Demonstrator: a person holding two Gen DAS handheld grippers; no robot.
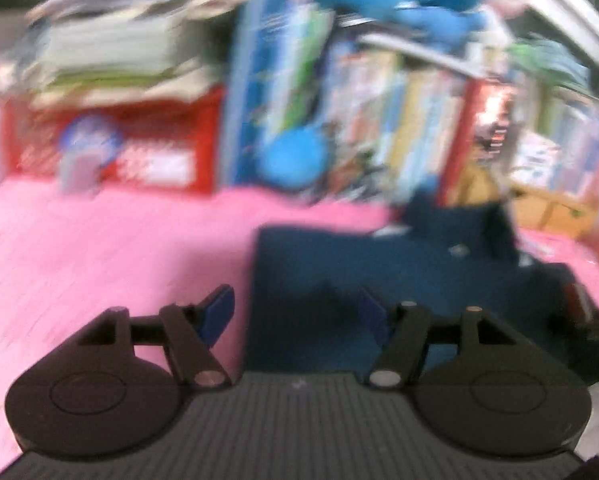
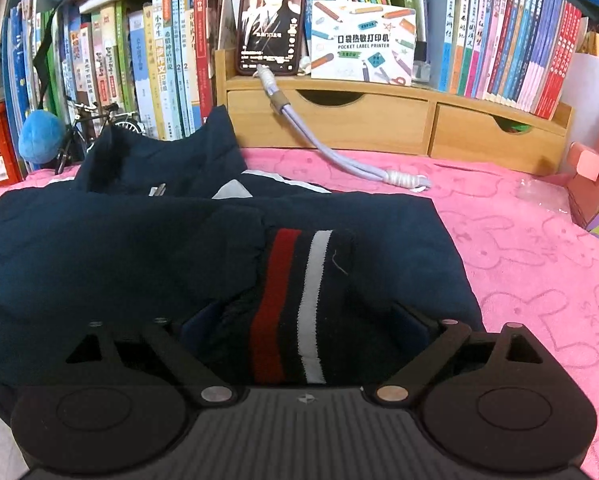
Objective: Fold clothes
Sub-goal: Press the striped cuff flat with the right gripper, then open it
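A navy jacket (image 2: pixel 139 248) lies folded on the pink blanket (image 2: pixel 539 248), in front of the wooden drawer shelf (image 2: pixel 379 120). Its striped cuff (image 2: pixel 299 300) sits between the right claw's (image 2: pixel 303 332) spread fingers, which stand clear of it. The left claw (image 1: pixel 295 312) hangs spread and empty over the jacket's edge.

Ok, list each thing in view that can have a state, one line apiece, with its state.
navy jacket: partly folded, lying on the pink blanket
striped cuff: lying on the jacket, between the right fingers, not pinched
right gripper: open
left gripper: open, nothing between its fingers
phone: screen lit, propped upright, cable plugged in
wooden drawers: both shut
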